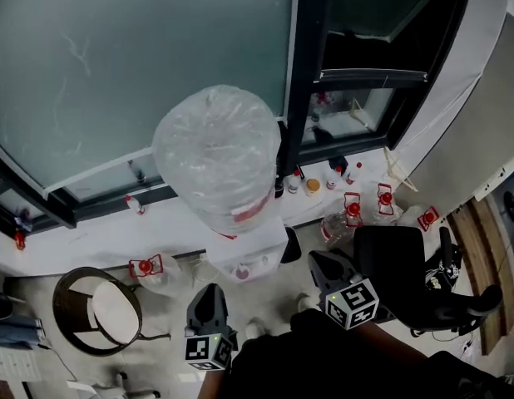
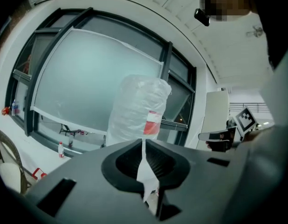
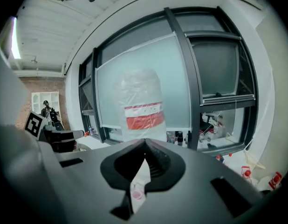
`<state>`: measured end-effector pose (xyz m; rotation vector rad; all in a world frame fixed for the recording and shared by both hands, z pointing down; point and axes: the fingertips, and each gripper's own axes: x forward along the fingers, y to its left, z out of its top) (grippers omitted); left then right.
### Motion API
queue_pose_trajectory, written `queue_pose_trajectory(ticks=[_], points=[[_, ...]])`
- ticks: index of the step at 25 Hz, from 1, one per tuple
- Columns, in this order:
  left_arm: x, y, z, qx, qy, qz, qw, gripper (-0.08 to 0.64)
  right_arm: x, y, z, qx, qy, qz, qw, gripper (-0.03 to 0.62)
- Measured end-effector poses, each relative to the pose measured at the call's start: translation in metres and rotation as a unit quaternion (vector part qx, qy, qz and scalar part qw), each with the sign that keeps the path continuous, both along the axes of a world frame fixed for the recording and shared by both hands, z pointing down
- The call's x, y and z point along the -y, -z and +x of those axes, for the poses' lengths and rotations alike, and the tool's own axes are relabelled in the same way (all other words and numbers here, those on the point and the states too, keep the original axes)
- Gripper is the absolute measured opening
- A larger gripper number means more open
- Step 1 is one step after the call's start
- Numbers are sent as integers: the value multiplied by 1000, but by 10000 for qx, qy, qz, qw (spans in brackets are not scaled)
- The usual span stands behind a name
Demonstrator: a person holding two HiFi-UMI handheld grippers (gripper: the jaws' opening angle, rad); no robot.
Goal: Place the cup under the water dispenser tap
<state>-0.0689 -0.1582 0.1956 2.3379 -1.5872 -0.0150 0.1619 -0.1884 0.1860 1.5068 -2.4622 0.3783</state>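
Both tools are closed and carry nothing. In the left gripper view, the left gripper (image 2: 144,146) has its jaws together with only a thin slit between them. In the right gripper view, the right gripper (image 3: 145,143) looks the same. In the head view the two are held level and side by side, both aimed at the water dispenser (image 1: 253,252). The dispenser stands on the floor against the edge of the window ledge, with its big plastic-wrapped bottle (image 1: 217,152) on top.

No cup can be made out in any view. From above, the dispenser's own top hides the spot below the taps, and each gripper's body blocks it in its own view. A small pinkish round shape shows low through the right jaws (tap or cup, too blurred to say).

Empty, closed jaws facing the dispenser fit two stages: the cup is waiting somewhere out of view, or it already stands under the tap. The frames do not settle which.

The bottle carries a red-and-white label (image 3: 144,115), but its print is too small to read. The only other markings are the square black-and-white patterns on each gripper's cube (image 1: 351,303).
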Motion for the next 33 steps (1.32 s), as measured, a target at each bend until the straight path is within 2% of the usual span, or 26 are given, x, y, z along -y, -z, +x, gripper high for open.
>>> queue_pose_trajectory(ticks=[2, 8, 16, 33], points=[[3, 2, 3, 68, -78, 44, 9999, 21, -2, 3, 3, 16, -87, 45, 10000, -3], [6, 1, 3, -96, -216, 20, 9997, 21, -15, 1, 5, -22, -280, 79, 9996, -3], [5, -13, -6, -55, -374, -19, 9993, 21, -23, -11, -10, -144, -460, -35, 9988, -3], [2, -18, -29, -122, -475, -71, 9988, 21, -19, -16, -56, -150, -248, -51, 9996, -3]])
